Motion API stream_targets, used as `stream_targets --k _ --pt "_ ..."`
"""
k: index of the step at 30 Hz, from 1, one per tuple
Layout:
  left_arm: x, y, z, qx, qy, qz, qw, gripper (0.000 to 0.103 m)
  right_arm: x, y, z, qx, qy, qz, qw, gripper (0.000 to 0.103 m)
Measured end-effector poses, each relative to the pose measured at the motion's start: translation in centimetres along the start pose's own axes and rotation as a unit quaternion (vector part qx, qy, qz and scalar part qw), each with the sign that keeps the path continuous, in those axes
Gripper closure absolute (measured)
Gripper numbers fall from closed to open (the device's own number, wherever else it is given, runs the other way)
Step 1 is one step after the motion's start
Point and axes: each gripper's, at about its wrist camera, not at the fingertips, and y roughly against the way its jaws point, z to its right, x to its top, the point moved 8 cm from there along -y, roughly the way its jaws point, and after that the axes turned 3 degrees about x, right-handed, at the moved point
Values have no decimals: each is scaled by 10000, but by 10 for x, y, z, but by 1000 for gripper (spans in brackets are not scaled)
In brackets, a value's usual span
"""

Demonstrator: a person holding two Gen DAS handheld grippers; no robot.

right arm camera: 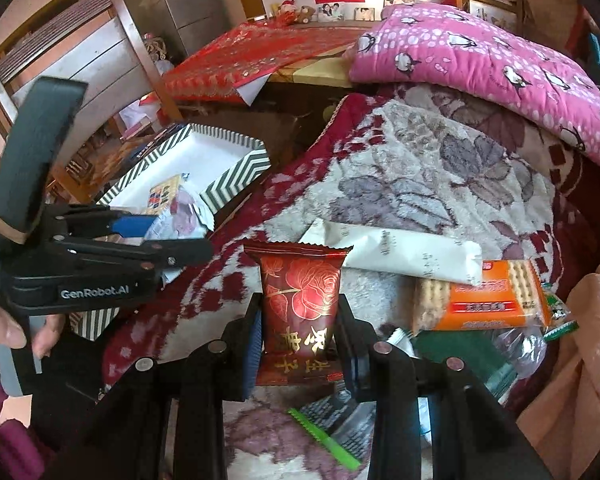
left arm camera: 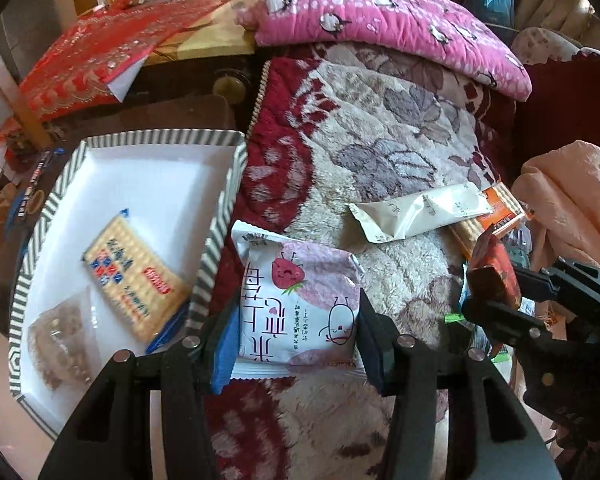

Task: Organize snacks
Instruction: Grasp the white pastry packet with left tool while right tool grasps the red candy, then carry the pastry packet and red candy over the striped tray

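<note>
The pink-and-white strawberry packet (left arm camera: 298, 300) could have slipped or twisted on its way to the striped box (left arm camera: 220, 236), since the left gripper (left arm camera: 296, 344) pinched only its slippery lower sides. The red rose packet (right arm camera: 300, 304) ran the same risk, held low and standing upright in the right gripper (right arm camera: 300, 344). With both hands so near each other, one gripper could also have knocked the other's packet. Each pair of fingers was closed on its packet above the floral blanket (left arm camera: 400, 152). The box already held a cracker pack (left arm camera: 136, 276), and a white wrapper (right arm camera: 396, 252) and an orange cracker pack (right arm camera: 484, 300) lay on the blanket.
</note>
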Motion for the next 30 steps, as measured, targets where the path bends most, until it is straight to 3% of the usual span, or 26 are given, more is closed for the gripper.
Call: stream_targets --k 30 --pt "-22 38 -82 329 687 248 9968 52 19 -19 -74 216 557 -186 9980 67"
